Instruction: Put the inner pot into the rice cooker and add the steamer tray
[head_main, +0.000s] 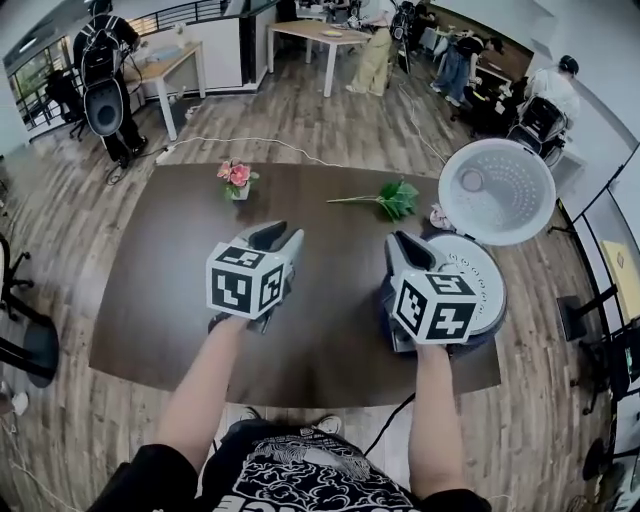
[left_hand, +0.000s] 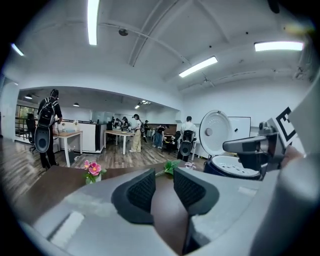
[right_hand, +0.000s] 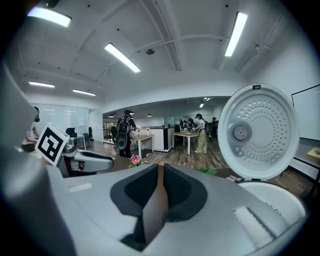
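My left hand-held gripper (head_main: 277, 236) — jaws narrowly apart, empty — left of rice cooker (head_main: 490, 298); my right hand-held gripper (head_main: 404, 244), jaws nearly together, empty, at cooker's left side; lid (head_main: 497, 190) raised.

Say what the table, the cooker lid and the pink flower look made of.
The table looks like dark brown wood or laminate, matte. The cooker lid shows a pale inner plate dimpled in rings, plastic or metal. The flower has pink petals; real or artificial, I cannot tell.
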